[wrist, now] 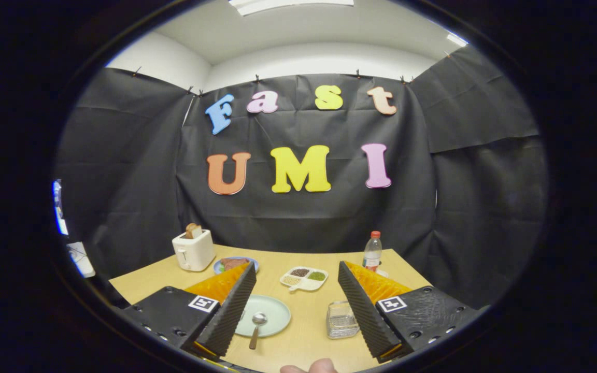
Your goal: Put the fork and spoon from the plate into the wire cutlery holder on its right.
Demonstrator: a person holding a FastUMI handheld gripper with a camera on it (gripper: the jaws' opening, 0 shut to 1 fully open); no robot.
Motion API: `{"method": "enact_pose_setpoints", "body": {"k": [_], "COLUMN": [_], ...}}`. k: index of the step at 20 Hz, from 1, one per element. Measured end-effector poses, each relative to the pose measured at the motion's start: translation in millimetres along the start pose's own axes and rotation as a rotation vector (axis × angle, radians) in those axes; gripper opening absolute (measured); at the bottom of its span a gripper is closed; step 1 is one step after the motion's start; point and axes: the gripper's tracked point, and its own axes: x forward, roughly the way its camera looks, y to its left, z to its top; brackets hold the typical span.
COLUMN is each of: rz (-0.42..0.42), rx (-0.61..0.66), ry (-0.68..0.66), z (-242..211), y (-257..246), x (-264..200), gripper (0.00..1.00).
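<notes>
Spread wide with nothing held, my gripper (294,311) hangs above the spoon (257,327) on the plate (273,311) at lower centre; light, stiff and slippery, I'd pinch its handle.

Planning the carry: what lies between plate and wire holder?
Gripper view: bare table between plate and wire holder; gripper open above.

The spoon (257,325) lies on the plate (273,311) between the gripper's (295,305) wide-apart fingers — wire holder (341,321) just to its right.
</notes>
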Motion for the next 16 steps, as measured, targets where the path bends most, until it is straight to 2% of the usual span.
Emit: {"method": "enact_pose_setpoints", "body": {"k": [6,12,16], "rz": [0.050,0.135,0.150], "rx": [-0.024,-0.007,-0.074], "ry": [0.166,0.580,0.839], "z": [-3,-59,-115], "y": [23,60,69], "x": [13,33,38], "gripper": [0.96,0.96,0.96]}}
